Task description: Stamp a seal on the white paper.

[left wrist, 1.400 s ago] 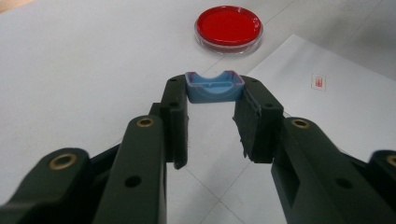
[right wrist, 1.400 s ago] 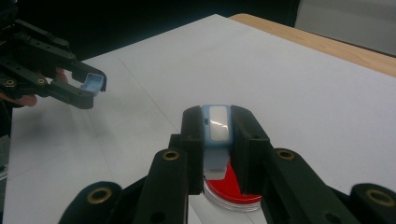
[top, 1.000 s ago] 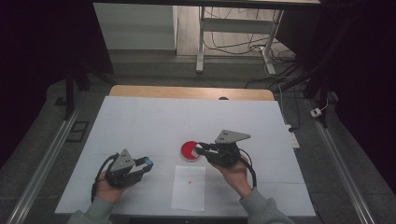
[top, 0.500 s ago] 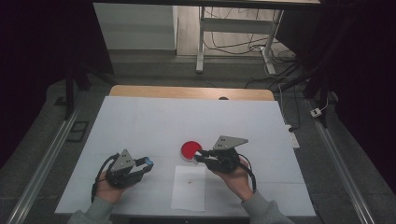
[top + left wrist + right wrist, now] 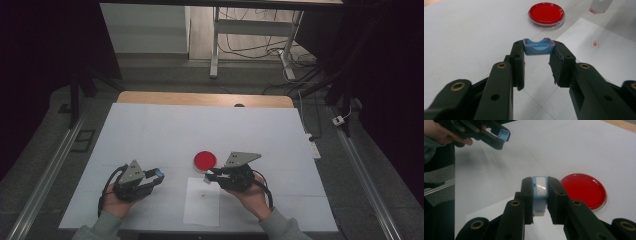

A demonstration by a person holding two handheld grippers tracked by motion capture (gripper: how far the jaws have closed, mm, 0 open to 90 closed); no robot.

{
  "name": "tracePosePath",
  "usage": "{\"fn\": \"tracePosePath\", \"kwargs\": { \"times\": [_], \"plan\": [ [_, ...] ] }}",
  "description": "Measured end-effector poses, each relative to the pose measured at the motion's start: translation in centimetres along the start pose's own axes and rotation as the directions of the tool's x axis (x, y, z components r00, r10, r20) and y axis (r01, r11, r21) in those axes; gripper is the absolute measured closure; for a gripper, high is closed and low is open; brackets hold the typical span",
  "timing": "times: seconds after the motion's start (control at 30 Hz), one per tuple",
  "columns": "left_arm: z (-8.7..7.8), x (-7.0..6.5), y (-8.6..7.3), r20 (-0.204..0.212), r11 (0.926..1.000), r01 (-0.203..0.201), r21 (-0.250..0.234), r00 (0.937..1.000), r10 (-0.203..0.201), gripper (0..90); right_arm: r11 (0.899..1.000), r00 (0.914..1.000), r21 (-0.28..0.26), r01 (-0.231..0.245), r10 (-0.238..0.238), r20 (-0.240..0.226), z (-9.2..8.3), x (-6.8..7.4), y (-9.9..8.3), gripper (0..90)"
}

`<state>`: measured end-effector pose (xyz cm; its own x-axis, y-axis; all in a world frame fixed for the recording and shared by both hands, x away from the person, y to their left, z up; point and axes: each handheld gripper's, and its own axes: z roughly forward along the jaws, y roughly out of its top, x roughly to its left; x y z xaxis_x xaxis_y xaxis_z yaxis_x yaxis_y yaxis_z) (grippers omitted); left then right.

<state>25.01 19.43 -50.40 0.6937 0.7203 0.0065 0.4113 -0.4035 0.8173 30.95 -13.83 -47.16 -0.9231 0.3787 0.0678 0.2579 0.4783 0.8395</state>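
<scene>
**Two hand-held grippers, each holding one part of a small blue case, beside a red dish on the desk**

High view — the right gripper (image 5: 210, 175) had drawn back from the red dish (image 5: 205, 160) toward the paper sheet (image 5: 201, 202); the left gripper (image 5: 156, 174) was unmoved, so the two parts were not yet joined. Left gripper view — the jaws pinched a shallow, glossy blue plastic cap (image 5: 539, 46), rounded-rectangular, hollow side up. Right gripper view — the jaws clamped a pale blue case body (image 5: 539, 195) bearing a shiny white panel; the dish was round, clear-rimmed and smooth on the matte white desk (image 5: 579, 147).
</scene>
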Motion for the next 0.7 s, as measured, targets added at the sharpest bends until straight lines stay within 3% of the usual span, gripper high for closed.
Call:
{"fn": "tracePosePath", "kwargs": {
  "times": [0.7],
  "plan": [
    [0.0,0.0,0.0,0.002,1.0,-0.001,0.002,1.0,0.001,65.2,0.995,0.9986,0.088,0.049,-0.047,-0.026,1.3,1.4,-1.4,75.0]
  ]
}}
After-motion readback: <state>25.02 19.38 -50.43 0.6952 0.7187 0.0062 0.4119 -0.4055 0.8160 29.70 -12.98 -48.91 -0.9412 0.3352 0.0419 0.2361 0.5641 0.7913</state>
